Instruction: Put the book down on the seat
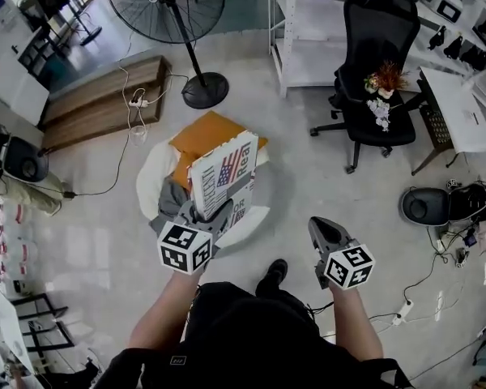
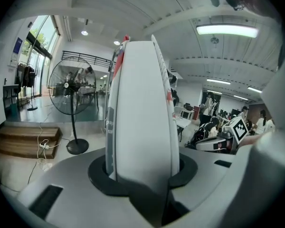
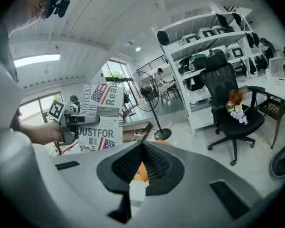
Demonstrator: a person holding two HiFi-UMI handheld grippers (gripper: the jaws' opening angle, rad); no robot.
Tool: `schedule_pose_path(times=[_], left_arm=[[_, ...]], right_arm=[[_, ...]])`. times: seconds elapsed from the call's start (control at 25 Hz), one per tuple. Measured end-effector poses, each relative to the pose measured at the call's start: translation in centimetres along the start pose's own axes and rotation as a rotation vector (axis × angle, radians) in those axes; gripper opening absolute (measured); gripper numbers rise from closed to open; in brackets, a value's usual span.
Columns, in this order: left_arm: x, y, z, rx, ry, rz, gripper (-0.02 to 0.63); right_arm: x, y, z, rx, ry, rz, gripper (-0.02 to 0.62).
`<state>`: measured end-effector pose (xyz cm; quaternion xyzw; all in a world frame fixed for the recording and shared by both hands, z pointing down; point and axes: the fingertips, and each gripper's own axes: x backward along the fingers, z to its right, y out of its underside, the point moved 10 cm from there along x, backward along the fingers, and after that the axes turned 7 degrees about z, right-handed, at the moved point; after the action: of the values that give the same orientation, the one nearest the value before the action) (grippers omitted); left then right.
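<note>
A white book (image 1: 223, 177) printed with US flags and black lettering stands upright in my left gripper (image 1: 215, 217), which is shut on its lower edge. It hangs over a low white round seat (image 1: 150, 177) that carries an orange cushion (image 1: 215, 132) and a grey cloth (image 1: 172, 197). In the left gripper view the book's (image 2: 142, 113) spine fills the middle between the jaws of the left gripper (image 2: 142, 175). My right gripper (image 1: 322, 232) hangs to the right of the seat, shut and holding nothing. The right gripper view looks past the right gripper (image 3: 142, 146) to the book (image 3: 102, 118) at the left.
A pedestal fan (image 1: 205, 90) stands behind the seat, with a low wooden platform (image 1: 105, 100) and a power strip to its left. A black office chair (image 1: 381, 79) holding flowers, white shelving (image 1: 308, 31) and a white desk (image 1: 458, 108) are at the right. Cables lie on the floor.
</note>
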<state>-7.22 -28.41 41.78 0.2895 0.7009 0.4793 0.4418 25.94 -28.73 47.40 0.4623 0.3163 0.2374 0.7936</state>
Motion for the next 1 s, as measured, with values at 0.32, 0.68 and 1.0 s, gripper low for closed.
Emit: schedule_pose_path(times=[0.32,0.68,1.0], left_arm=[[-2.2,1.5,-1.0,0.031,-0.020,-0.038,0.158],[-3.4,2.4,-6.5,0.111,0.007,-0.023,0.158],[-4.8,5.5,-10.5,0.155,0.039,-0.090,0.158]], right_arm=[[-3.5,0.4,2.1,0.002,-0.035,-0.057,0.008],[-8.0,-1.1,-0.1,0.030,-0.001,-0.114,0.008],[-9.8,0.0,-1.2,0.013,0.073,-0.129,0.008]])
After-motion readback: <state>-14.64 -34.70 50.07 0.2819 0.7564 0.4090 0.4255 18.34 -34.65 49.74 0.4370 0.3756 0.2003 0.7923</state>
